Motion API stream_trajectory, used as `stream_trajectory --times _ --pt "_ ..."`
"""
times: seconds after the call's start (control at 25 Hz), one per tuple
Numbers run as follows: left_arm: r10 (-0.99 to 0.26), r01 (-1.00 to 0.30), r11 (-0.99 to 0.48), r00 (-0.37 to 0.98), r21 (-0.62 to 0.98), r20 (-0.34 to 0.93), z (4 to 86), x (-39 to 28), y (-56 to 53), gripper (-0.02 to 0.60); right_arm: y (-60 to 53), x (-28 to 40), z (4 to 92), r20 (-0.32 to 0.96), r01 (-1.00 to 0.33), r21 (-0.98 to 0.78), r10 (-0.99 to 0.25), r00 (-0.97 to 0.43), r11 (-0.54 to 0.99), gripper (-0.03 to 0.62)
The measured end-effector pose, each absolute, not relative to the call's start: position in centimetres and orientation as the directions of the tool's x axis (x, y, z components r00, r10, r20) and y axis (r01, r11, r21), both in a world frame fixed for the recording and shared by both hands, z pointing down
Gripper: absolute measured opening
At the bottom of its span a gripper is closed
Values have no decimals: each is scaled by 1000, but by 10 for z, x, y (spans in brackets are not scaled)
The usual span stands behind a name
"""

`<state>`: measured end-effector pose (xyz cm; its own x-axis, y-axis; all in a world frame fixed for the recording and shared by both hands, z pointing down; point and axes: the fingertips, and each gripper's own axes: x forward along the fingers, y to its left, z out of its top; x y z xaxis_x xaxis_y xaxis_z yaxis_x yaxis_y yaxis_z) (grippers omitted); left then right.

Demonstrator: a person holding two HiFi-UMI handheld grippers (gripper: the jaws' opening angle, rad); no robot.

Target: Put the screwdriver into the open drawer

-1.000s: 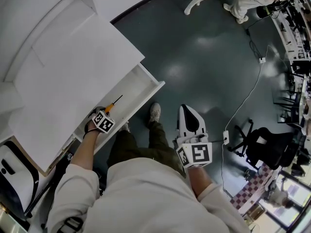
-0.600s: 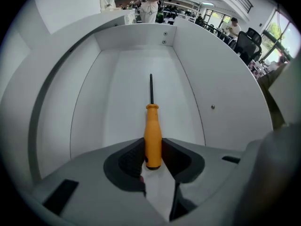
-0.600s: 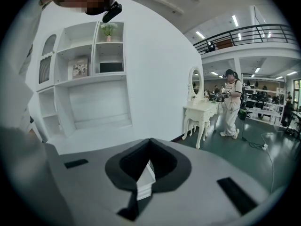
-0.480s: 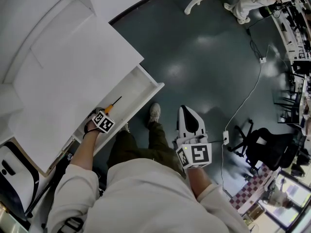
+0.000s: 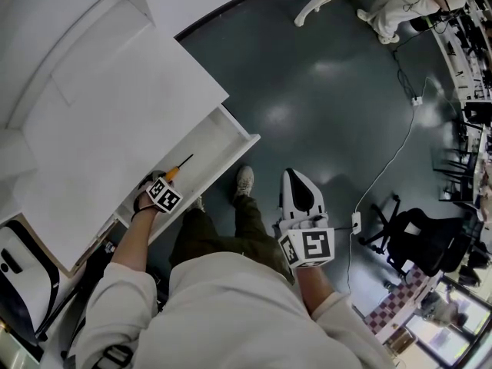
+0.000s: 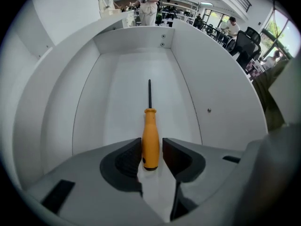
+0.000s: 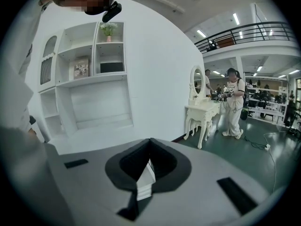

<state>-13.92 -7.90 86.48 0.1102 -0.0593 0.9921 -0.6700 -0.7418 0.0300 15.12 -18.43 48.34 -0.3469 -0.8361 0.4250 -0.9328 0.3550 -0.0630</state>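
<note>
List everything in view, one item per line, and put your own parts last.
orange-handled screwdriver with a black shaft: one, orange and black, lying flat on the drawer floor
open white drawer: one, white, pulled out of the desk
flat white desk top: one, white, left of the drawer
glossy floor: dark green, right of the desk
black office chair: one, black, far right
white shelf unit: one, white, against the wall
carved white vanity table: one, white, beside the wall
standing person: one, light clothes, by the vanity table
left gripper: grey, open, jaws just opening, screwdriver handle between them
right gripper: grey, shut, empty, over the floor
</note>
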Motion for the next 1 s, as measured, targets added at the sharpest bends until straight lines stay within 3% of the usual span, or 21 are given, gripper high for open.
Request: stream_trajectory --times 0.52,1.0 --pt "-199 -724 -690 171 -14 965 810 -135 -85 127 -186 123 469 387 -896 -75 -815 -432 439 3" --pt "-529 -870 -492 284 -16 800 683 -129 -109 127 -179 84 446 333 -829 -83 -769 -546 553 5"
